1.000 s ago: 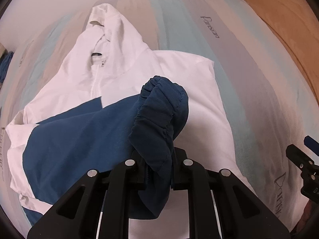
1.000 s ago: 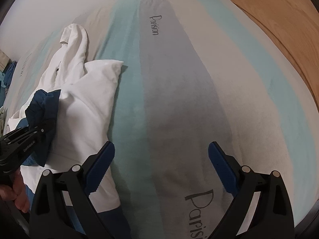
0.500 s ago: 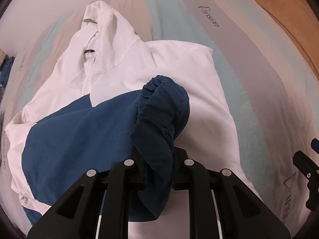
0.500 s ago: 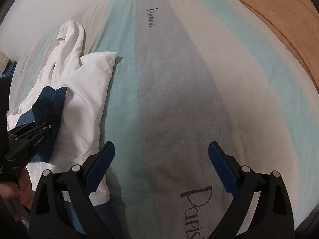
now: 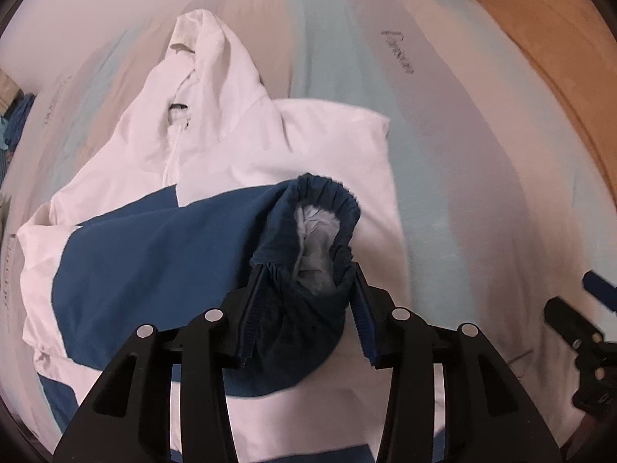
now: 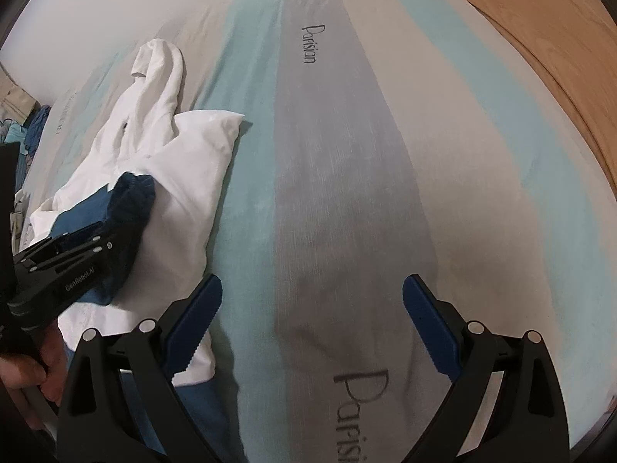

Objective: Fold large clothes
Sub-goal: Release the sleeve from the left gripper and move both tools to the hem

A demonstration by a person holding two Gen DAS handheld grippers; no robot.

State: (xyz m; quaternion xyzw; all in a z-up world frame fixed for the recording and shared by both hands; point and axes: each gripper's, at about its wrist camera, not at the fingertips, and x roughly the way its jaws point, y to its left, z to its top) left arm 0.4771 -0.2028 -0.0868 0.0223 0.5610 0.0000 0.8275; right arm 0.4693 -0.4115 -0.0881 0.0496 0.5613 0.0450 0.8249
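A: What is the garment, and where does it lie?

B: A white and navy hooded jacket [image 5: 216, 177] lies spread on the striped bed [image 6: 347, 177], hood toward the far edge, in the left part of the right wrist view. One navy sleeve is folded across the white body, and its elasticated cuff [image 5: 312, 239] stands up, showing a pale lining.

A: State of the tools?

B: The jaws of the left tool [image 5: 306, 308] are opening. The cuff sits between them, bunched cloth touching both pads, with no visible pinch. The right tool [image 6: 312, 324] is spread wide with nothing in it, above bare bedding just beside the jacket's edge.

A: How should the cloth handle?

B: Judged from its creases and slump, it is thin, light and limp, probably a smooth woven shell that slides over itself. It will not hold a fold by stiffness, so each layer must be laid flat and let go gently.

A: Where is the best hold?

B: Gathered or seamed parts, such as the cuff, the hem and the shoulder seam, give the pads bulk. A single flat layer is likelier to slip out.

A: Risk now?

B: The springy cuff may drag the sleeve off line as the left tool withdraws.
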